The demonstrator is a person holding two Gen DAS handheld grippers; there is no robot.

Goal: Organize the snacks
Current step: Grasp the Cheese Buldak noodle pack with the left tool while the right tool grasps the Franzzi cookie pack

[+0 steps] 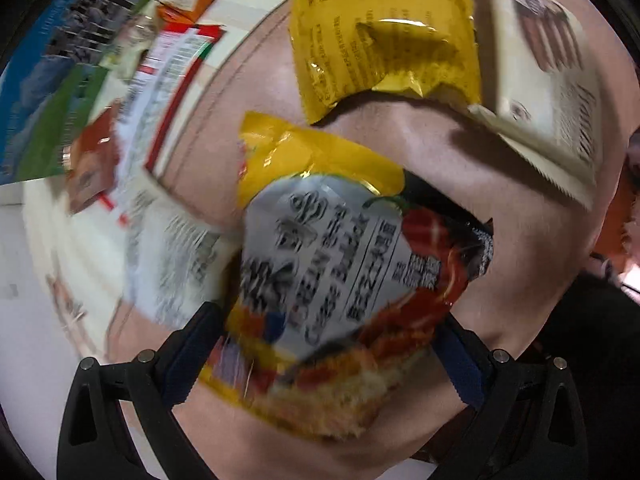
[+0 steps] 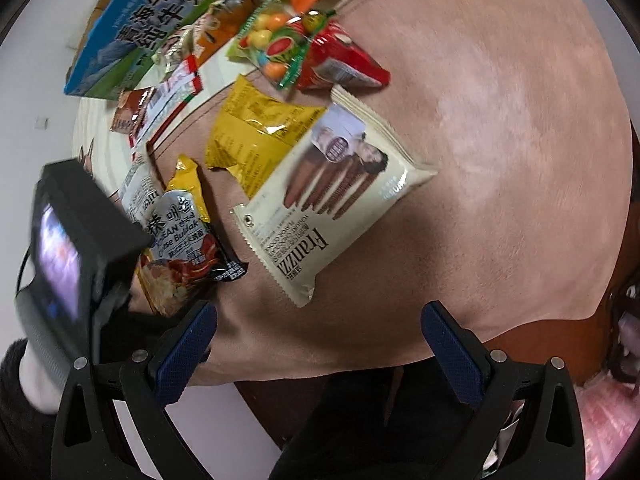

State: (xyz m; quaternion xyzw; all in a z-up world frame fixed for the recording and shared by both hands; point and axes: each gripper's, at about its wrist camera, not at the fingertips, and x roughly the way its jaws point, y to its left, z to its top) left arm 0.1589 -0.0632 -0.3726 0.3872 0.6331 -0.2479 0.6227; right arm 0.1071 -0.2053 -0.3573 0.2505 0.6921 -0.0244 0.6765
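Gripping noodle packet [image 1: 332, 264] in left tool [image 1: 328, 356], right tool [image 2: 320, 344] spread, empty

Two grippers, left [image 1: 324, 344] and right [image 2: 318, 346]: black plastic frames with triangular cut-outs, round silver screws on top, ribbed dark-blue pads [image 2: 186, 354] lining the fingers. Fuzzy black sleeve [image 2: 12, 364] at lower left.
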